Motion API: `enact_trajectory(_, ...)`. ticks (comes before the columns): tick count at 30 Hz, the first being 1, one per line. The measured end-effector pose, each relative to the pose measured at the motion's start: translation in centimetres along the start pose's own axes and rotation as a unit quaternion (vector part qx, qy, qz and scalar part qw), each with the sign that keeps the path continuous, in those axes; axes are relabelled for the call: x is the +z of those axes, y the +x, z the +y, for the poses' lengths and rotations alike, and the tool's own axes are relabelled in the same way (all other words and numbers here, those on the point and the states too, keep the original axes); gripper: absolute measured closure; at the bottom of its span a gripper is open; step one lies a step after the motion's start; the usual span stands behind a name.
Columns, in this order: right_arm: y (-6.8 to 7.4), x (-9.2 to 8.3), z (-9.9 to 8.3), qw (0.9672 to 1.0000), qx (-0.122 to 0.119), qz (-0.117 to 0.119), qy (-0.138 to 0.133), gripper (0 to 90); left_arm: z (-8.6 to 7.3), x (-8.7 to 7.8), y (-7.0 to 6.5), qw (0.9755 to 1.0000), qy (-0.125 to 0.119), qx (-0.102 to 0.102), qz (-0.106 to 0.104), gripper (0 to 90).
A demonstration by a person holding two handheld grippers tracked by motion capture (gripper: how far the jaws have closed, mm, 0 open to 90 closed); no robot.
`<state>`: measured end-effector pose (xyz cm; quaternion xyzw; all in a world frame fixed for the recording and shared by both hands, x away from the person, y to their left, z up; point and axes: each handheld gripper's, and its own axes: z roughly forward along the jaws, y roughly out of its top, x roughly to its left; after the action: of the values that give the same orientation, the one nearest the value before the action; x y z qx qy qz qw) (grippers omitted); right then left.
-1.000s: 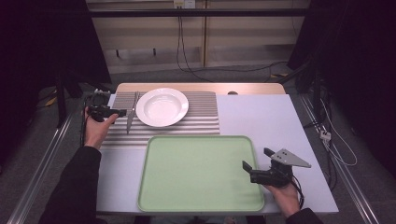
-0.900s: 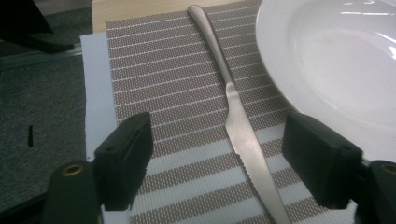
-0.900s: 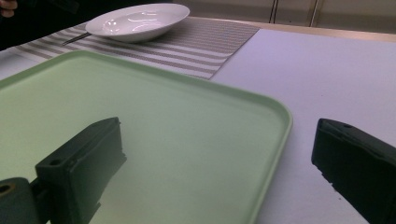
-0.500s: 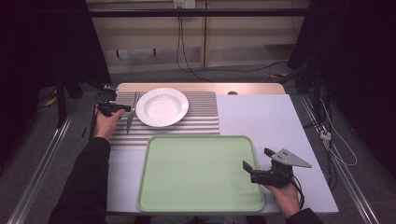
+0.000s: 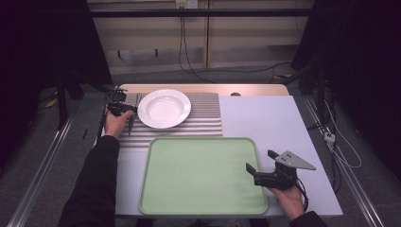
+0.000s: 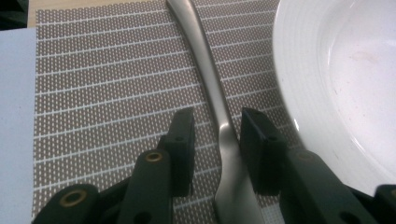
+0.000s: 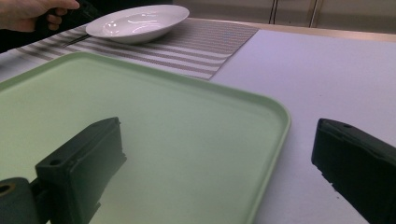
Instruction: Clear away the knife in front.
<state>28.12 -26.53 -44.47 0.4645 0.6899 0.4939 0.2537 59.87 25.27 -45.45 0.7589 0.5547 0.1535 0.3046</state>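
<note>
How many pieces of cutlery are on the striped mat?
1: a fork lies left of the white plate, its handle between the left gripper's jaws. No others are visible.

A white plate (image 5: 164, 108) rests on a striped placemat (image 5: 203, 124) beside a green tray (image 5: 203, 175).

The fork (image 6: 219, 116) is silver-grey metal. The plate (image 5: 164, 108) is plain white. The placemat (image 6: 102, 93) is brown-grey with thin white stripes. The tray (image 5: 203, 175) is pale green, the table (image 5: 265, 118) light lavender-grey, the gripper jaws black.
</note>
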Motion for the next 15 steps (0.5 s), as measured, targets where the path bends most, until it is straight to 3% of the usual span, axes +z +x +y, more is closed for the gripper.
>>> enact_trajectory(3,0.01,0.03,-0.01,1.0,-0.001,0.001,0.001,2.1,0.24,0.14,-0.36,0.9997,0.007,0.019,0.012,70.8)
enact_trajectory(6,0.16,0.08,-0.01,1.0,-0.003,0.003,0.002,2.1,0.39,0.22,-0.6,0.9996,0.013,0.025,0.009,76.1)
enact_trajectory(15,0.1,0.02,-0.03,1.0,-0.003,0.001,0.003,2.1,0.39,0.14,-0.37,0.9997,0.016,0.014,0.006,79.8)
